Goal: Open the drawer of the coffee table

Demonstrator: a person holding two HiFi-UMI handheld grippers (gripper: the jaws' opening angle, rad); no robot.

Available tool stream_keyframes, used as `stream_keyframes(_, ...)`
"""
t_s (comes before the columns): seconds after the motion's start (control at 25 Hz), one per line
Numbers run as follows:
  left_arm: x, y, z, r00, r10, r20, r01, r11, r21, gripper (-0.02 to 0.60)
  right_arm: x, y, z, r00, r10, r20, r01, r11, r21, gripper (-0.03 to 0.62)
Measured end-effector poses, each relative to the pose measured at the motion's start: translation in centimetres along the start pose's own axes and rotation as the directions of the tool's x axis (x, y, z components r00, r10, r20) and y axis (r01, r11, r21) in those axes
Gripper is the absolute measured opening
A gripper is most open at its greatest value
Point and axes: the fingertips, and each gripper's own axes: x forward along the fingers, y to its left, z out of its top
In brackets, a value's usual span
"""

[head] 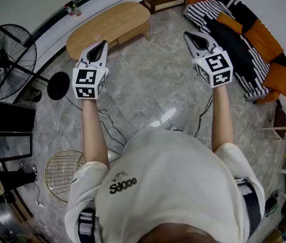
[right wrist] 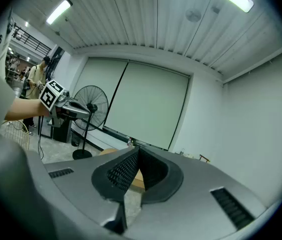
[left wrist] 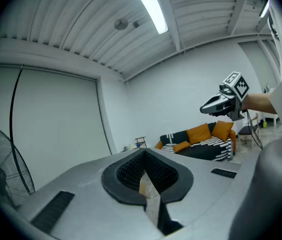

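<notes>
Both claws are pressed shut on nothing, left gripper and right gripper, held level out front, probably just a walk-up pose. Table sits ahead at 11 o'clock, well apart; can't make out its drawer.

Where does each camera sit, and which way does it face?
Head view: on the head, facing steeply down at table, sofa and fan; both arms, left tongs and right tongs show.
Left gripper view: on the left tongs, facing the sofa; the right tongs show.
Right gripper view: on the right tongs, facing the fan; the left tongs show.
Shared: head and left gripper views, sofa; head and right, fan.
</notes>
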Motion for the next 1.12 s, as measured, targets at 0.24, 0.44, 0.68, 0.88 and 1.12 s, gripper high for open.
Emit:
stream_keyframes(0.24, -1.3, 0.8, -1.0, 1.0, -0.006, -0.004, 0.006, 1.0, 0.005, 0.017, -0.2, 1.9, 0.4, 1.0, 0.003, 0.004, -0.003, 0.999, 0.034, 0.006)
stream_keyframes(0.44, -2.6, 2.1, -3.3, 1.0, -0.018, -0.008, 0.018, 1.0, -0.021, 0.016, -0.4, 3.6, 1.1, 0.999, -0.03, 0.041, 0.026, 0.995, 0.095, 0.006)
stream_keyframes(0.68, -1.0, 2.4, -3.1, 0.999, -0.033, 0.007, 0.033, 0.999, -0.015, 0.017, 0.5, 3.8, 1.9, 0.991, 0.064, 0.114, -0.085, 0.978, 0.19, 0.005)
stream_keyframes(0.88, 2.4, 2.7, -3.9, 1.0, -0.028, -0.008, 0.028, 0.999, -0.033, 0.017, 3.4, 0.9, 1.2, 0.988, 0.055, 0.142, -0.082, 0.977, 0.196, 0.005)
stream_keyframes(1.12, 10.8, 3.2, -4.8, 0.999, -0.008, -0.042, 0.007, 1.0, -0.022, 0.017, 9.7, -6.5, -1.9, 0.983, 0.086, 0.161, -0.113, 0.979, 0.169, 0.005)
